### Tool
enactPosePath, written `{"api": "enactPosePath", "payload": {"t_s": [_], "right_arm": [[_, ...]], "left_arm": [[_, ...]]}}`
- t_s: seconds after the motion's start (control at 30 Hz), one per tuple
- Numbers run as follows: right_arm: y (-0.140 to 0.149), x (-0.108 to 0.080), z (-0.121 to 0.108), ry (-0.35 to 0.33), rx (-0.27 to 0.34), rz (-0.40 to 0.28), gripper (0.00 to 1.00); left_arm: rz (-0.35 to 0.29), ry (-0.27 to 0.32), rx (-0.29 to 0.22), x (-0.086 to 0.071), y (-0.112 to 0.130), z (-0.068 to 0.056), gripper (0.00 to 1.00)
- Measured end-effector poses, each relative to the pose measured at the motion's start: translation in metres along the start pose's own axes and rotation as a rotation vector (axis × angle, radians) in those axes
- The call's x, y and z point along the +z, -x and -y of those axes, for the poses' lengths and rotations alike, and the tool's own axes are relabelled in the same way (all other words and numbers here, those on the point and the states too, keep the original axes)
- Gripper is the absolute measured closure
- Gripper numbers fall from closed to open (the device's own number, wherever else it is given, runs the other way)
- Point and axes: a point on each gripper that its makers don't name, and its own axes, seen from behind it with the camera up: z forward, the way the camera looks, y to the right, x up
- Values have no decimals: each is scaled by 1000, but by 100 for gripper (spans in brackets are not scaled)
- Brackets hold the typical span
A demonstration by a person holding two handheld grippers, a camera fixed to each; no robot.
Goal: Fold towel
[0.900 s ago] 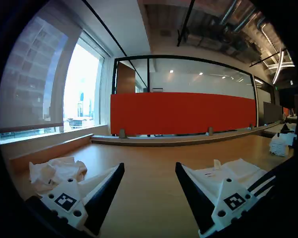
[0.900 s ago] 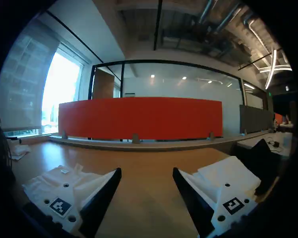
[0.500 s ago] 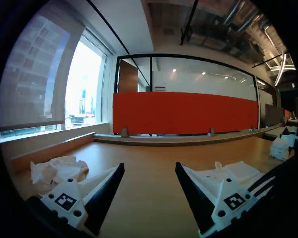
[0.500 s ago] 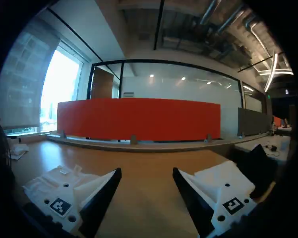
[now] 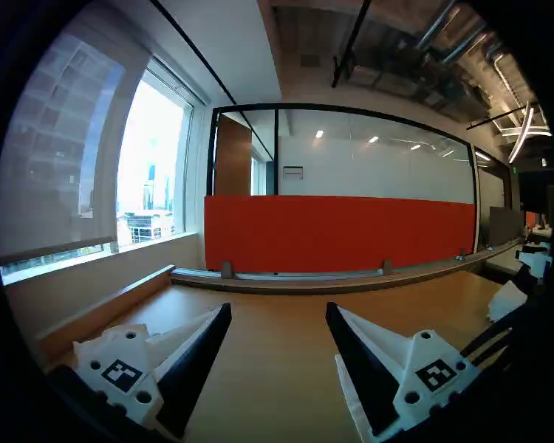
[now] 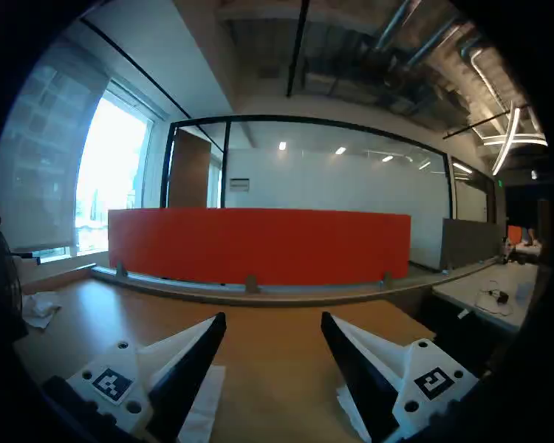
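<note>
Both grippers pointing level across wooden table (image 5: 277,369), orange partition (image 6: 258,244) mid-frame. Left gripper (image 5: 277,306) jaws wide, empty. Right gripper (image 6: 272,316) same deal, wide, nothing pinched. Towel (image 6: 203,402) just white edges peeking out at bottom of frame, under the fingers. Looks like pre-grab step imo. Next move probably: tip down, find near edge, pinch one corner each. Crumpled cloth (image 6: 39,306) at far left, not in play.

left gripper (image 5: 277,306) jaws spread wide, right gripper (image 6: 272,316) jaws spread wide, both held level
</note>
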Motion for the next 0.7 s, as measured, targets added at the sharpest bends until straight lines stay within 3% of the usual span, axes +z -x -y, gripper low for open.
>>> {"api": "enactPosePath", "payload": {"t_s": [0.27, 0.7], "right_arm": [[-37, 5, 10, -11, -5, 8, 0], [-61, 9, 28, -70, -52, 50, 0]], "left_arm": [[22, 0, 12, 0, -33, -1, 5], [93, 56, 23, 3, -46, -15, 5]]}}
